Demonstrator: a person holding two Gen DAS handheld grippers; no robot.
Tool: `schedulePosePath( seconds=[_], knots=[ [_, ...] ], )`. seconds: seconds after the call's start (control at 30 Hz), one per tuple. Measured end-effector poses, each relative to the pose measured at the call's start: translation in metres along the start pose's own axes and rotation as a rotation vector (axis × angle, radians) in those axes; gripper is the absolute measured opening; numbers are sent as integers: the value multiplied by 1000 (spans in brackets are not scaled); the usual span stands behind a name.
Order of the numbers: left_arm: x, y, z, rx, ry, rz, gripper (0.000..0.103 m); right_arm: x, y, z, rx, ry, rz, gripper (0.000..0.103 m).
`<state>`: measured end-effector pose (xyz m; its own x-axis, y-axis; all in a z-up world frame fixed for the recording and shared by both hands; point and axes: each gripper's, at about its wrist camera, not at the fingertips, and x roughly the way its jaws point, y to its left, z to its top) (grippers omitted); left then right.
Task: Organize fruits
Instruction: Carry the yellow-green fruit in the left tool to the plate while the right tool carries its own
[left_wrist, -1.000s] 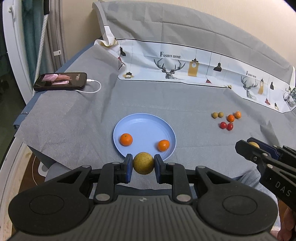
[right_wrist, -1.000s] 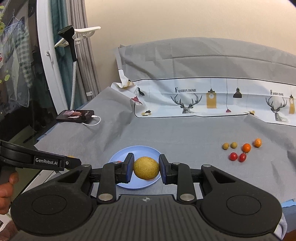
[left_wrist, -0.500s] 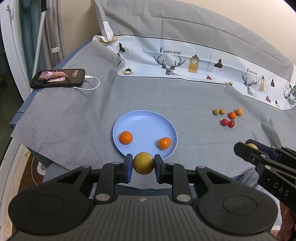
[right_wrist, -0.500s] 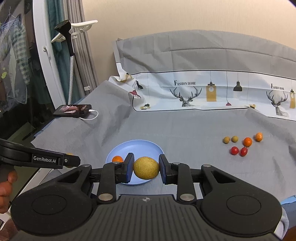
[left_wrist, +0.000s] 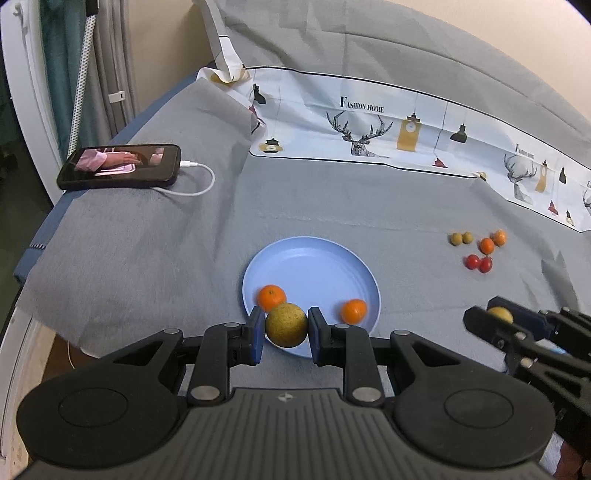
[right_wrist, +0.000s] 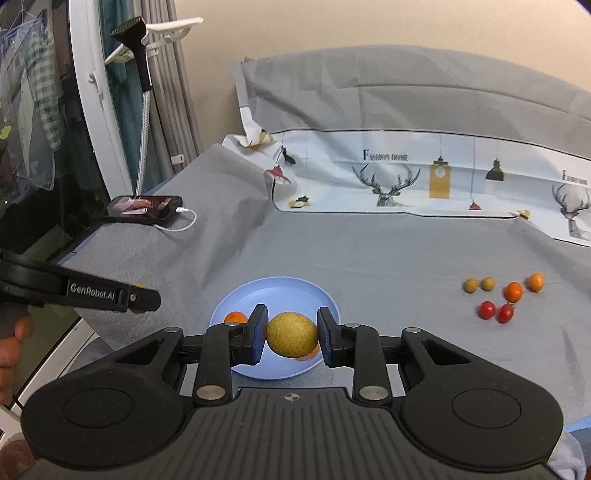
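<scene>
Two yellow-brown round fruits ride pinched in my grippers, one in the left gripper (left_wrist: 286, 329), one in the right gripper (right_wrist: 291, 339). The blue plate (left_wrist: 317, 258) lies just ahead and below both, nearer my left.

Both grippers are tipped downward and held side by side. The left gripper (left_wrist: 286, 329) has its blue pads pressed against a round yellow-green fruit (left_wrist: 286, 325). The right gripper (right_wrist: 292, 340) clamps a second yellow-green fruit (right_wrist: 291, 339) the same way (a thumb (right_wrist: 20, 328) shows at the left gripper's handle).
</scene>
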<state>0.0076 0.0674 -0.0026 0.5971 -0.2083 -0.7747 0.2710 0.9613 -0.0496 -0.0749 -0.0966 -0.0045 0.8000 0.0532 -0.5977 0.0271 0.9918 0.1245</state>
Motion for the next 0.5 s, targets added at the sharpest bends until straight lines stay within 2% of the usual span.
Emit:
schedulePosePath(
  seconds=[0.13,0.5],
  knots=[
    [20,1,10,1,19,4,27,22,0,4,-1,30,12,30],
    [105,-4,26,38,133,18,27,106,-2,0,-26,150,22,30]
  ],
)
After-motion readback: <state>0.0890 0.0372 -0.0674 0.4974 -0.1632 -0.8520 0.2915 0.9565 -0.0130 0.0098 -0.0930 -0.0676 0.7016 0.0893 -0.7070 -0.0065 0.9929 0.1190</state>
